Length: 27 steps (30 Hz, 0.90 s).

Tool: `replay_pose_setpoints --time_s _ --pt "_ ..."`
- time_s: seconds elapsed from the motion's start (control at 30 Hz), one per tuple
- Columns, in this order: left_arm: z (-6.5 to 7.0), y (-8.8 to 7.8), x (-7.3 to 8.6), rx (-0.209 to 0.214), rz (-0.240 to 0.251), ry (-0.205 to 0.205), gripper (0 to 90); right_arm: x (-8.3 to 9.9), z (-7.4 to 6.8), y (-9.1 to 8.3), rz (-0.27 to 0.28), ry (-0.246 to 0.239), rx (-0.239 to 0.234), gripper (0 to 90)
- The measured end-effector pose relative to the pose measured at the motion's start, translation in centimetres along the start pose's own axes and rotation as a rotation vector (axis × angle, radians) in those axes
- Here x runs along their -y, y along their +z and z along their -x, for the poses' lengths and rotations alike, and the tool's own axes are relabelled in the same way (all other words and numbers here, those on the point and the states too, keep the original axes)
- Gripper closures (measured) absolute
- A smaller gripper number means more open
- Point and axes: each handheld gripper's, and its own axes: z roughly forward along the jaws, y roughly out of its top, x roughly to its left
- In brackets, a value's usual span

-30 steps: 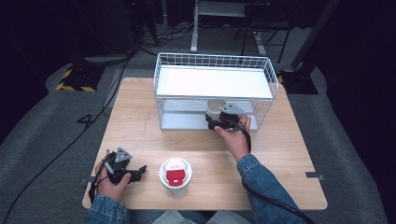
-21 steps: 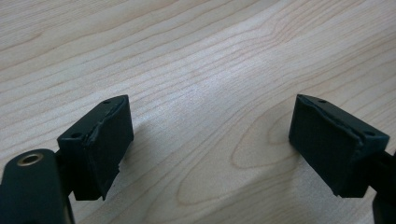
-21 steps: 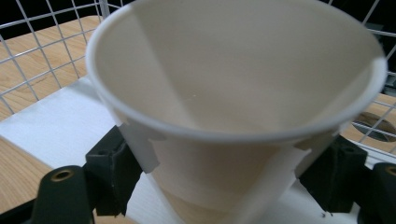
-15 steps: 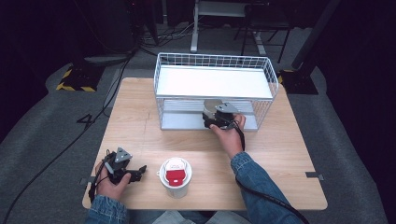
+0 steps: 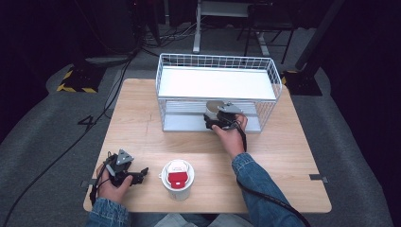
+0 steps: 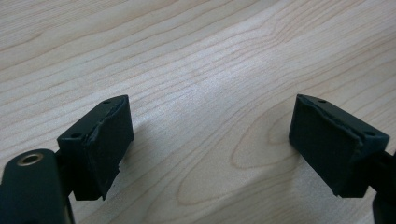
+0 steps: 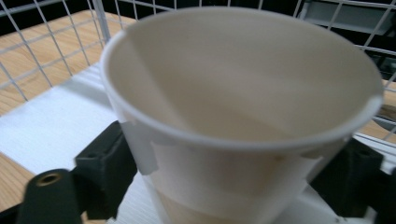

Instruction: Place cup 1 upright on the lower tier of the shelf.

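At the wire rack's (image 5: 269, 80) lower shelf, the right gripper (image 7: 224, 186) clamps a plain white paper cup (image 7: 243, 112), empty and upright; the left gripper (image 6: 210, 149) rests wide apart.

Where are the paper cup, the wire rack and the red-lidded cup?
paper cup (image 7: 243, 88), right gripper view, inner wall.
wire rack (image 5: 215, 61), high view, back rim.
red-lidded cup (image 5: 178, 179), high view, lid.
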Motion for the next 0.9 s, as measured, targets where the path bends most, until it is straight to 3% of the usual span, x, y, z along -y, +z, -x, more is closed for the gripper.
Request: replay_pose_setpoints --time_s 0.13,0.27,0.43,0.67,0.9 --pt "0.0 0.0 0.0 0.001 -0.001 0.0 14.4 -0.1 0.0 0.0 0.005 -0.01 -0.005 15.7" --pt "0.0 0.0 0.0 0.001 -0.001 -0.002 14.4 -0.1 0.0 -0.2 -0.043 -0.052 -0.025 15.2" --pt "0.0 0.0 0.0 0.001 -0.001 0.001 14.4 0.1 0.3 -0.7 -0.038 -0.05 -0.025 15.0" --pt "0.0 0.0 0.0 0.001 -0.001 0.001 14.4 -0.2 0.8 -2.4 -0.018 -0.044 -0.039 15.0" --pt "0.0 0.0 0.0 0.001 -0.001 0.001 14.4 -0.5 1.2 -4.8 -0.013 -0.079 -0.066 15.0"
